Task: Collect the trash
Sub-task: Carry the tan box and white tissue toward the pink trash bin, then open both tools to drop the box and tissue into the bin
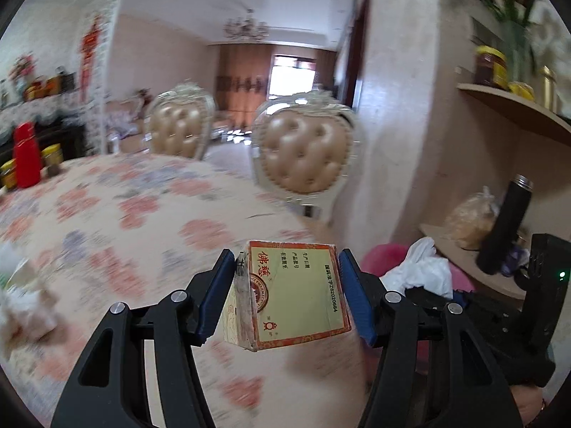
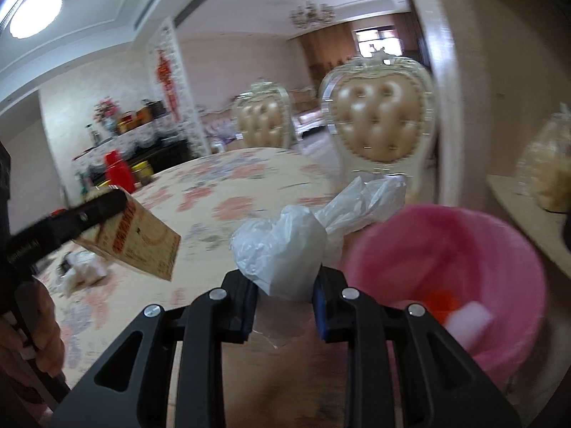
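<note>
Floral tablecloth in peach and red [image 1: 117,214] covers the round dining table of a wallpapered room, its pattern smeared by blur in both wrist views. Two cream-framed chairs with tufted tan backs [image 1: 303,157] stand at the far edge.

Much of the pink plastic bin [image 2: 464,249] is blurred; in the right wrist view it sits just right of the table, with an orange piece and a pale block inside that cannot be identified. In the left wrist view only slivers of the bin show behind the right gripper's body. Crumpled whitish scraps [image 2: 85,271] on the cloth are too soft to name.

The left gripper [image 1: 285,278] clamps a yellow cardboard medicine box with red border and Chinese print [image 1: 303,285] between its blue pads, above the table's edge. The right gripper [image 2: 283,296] pinches a crumpled translucent white plastic bag [image 2: 282,249], which hangs over the gap between table and bin and hides part of the bin's rim.

A red thermos [image 1: 25,157] stands far left, beside yellow-lidded jars. A black flask [image 1: 506,224] and a bagged pale foodstuff rest on a wooden corner shelf [image 1: 464,253].
</note>
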{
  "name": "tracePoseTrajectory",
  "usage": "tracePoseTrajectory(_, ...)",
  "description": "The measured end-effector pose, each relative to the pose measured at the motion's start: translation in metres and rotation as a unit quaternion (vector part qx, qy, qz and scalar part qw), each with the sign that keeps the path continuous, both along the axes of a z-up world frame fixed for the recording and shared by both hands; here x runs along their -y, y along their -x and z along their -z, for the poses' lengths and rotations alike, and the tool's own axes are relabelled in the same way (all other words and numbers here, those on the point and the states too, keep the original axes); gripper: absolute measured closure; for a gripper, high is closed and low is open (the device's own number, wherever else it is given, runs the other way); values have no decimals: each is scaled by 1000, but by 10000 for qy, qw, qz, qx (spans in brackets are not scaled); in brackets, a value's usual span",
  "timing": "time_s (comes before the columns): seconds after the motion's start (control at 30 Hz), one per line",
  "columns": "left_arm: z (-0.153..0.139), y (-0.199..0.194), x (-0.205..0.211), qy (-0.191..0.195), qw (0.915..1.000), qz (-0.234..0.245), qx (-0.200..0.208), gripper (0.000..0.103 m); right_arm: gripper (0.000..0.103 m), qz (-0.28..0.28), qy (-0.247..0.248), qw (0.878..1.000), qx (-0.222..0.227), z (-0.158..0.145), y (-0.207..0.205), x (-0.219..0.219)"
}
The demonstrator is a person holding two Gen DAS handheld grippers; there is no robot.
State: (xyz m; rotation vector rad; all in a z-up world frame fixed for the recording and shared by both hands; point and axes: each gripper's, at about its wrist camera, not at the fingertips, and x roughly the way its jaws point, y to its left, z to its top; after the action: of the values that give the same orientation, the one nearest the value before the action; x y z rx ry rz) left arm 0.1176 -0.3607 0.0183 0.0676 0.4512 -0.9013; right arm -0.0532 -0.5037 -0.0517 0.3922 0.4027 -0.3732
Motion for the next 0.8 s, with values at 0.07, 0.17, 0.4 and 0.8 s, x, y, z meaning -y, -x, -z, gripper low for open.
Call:
tracePoseTrajectory(0.07,-2,2,22,34,9998,208,-37,47,77,181,2,9998,-63,4,10,17)
tracePoseTrajectory(0.17,-7,8,48,103,9989,450,-110,47,77,424,26,9990,-170,10,24,40)
tracePoseTrajectory(0.4,-12,12,113,244,9942,989,-349,47,77,659,3,9966,-493,32,41,77)
tracePoseTrajectory(0.8,4,35,200,98,9816,1724,-816,46,41,372,-201,9968,-685,61,56,84)
